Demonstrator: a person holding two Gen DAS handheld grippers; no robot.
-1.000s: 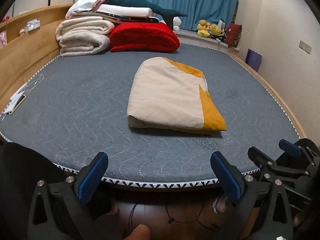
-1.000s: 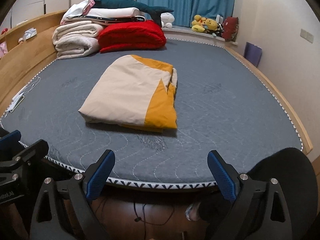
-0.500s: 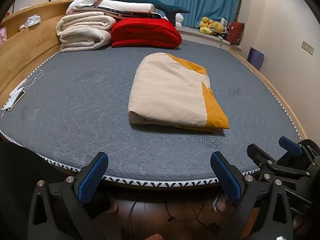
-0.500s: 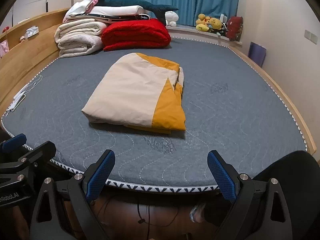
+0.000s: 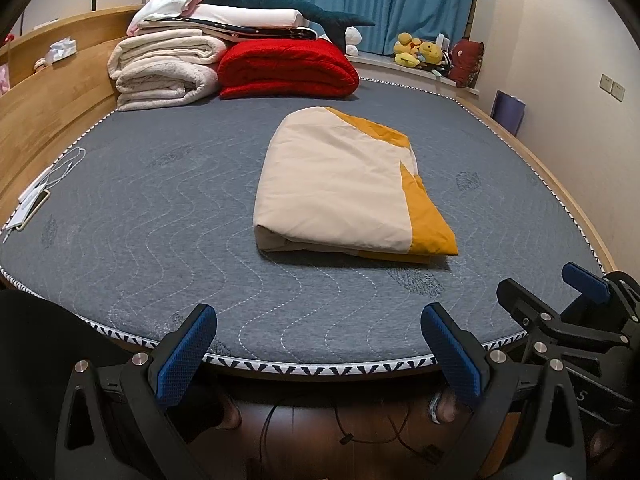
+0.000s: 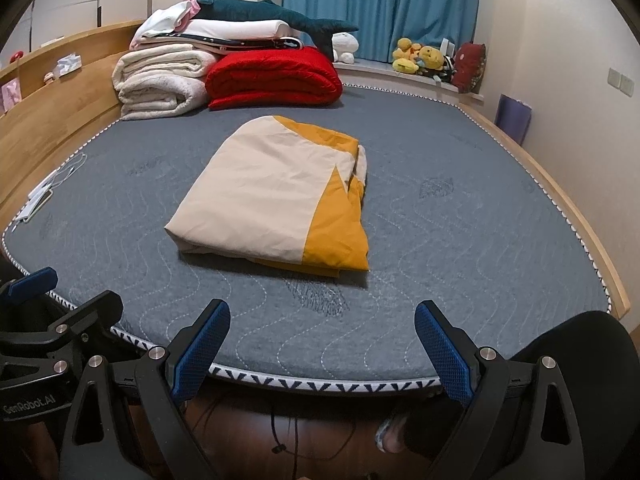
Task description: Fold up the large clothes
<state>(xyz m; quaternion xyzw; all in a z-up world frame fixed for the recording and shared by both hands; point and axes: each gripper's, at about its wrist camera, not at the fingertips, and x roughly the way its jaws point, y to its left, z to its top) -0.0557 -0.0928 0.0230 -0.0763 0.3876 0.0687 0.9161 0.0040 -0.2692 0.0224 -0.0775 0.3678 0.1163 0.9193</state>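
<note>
Cream-and-mustard folded fabric bundle on grey quilted mattress; left gripper, right gripper spread, empty. Risk: careless regrasp unravels layers.

The folded cloth is cream with orange parts. The mattress is grey with wavy white stitching. The blanket is red.
</note>
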